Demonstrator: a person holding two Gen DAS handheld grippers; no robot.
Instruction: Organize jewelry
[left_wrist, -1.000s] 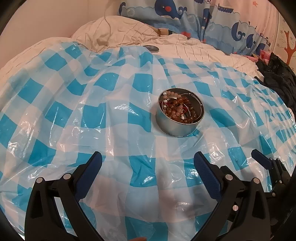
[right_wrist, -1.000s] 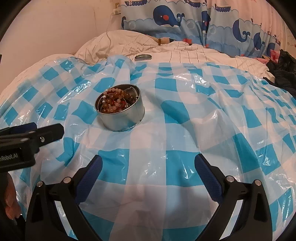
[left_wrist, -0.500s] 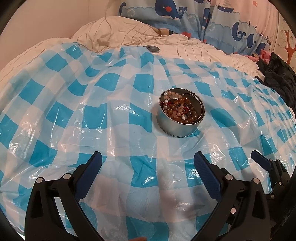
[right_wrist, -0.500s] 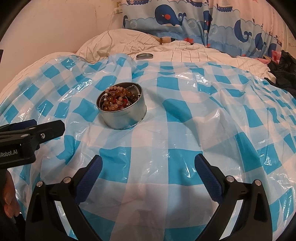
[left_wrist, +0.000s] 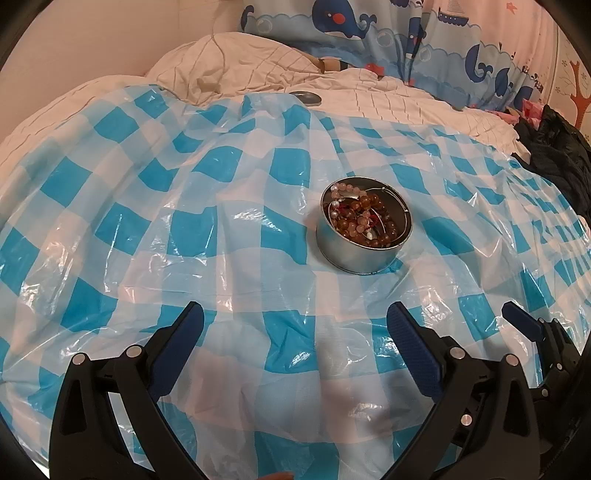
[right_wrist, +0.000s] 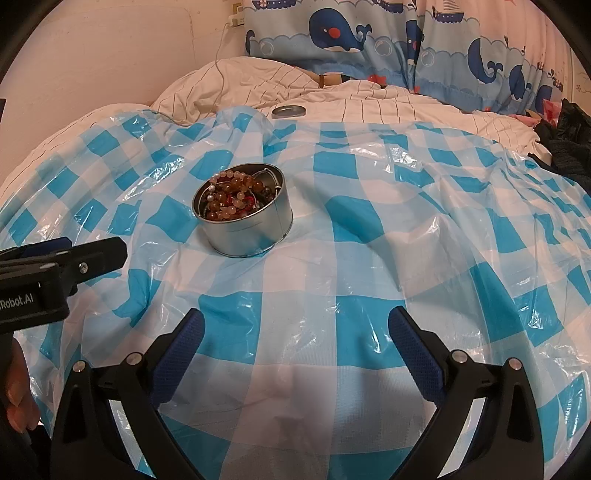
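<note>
Both claws we hold wide apart and with nothing between the fingers. Our left claw (left_wrist: 295, 325) hovers low over the blue and white checked plastic sheet (left_wrist: 155, 236) that covers the bed, and our right claw (right_wrist: 295, 325) hovers over the same sheet just beside it; in the right wrist view the side of the left claw shows at the left edge, and in the left wrist view a blue fingertip (left_wrist: 517, 319) of the right claw shows at the right edge.

Ahead of our left claw and a little to its right stands the round metal tin (left_wrist: 364, 230), upright and without cover, on the sheet. From our right claw the tin (right_wrist: 243, 219) is ahead and to the left. Inside it lies a tangle of bead bracelets (left_wrist: 364, 219), mostly amber and brown, with some pale pink beads and small red parts; we cannot separate the single pieces.

Far beyond the tin, past the edge of the sheet, the flat metal lid (right_wrist: 289, 110) rests on the striped white duvet (right_wrist: 369, 99). Behind it hangs the whale curtain (right_wrist: 369, 33). At the far right lies dark clothing (left_wrist: 554, 147).
</note>
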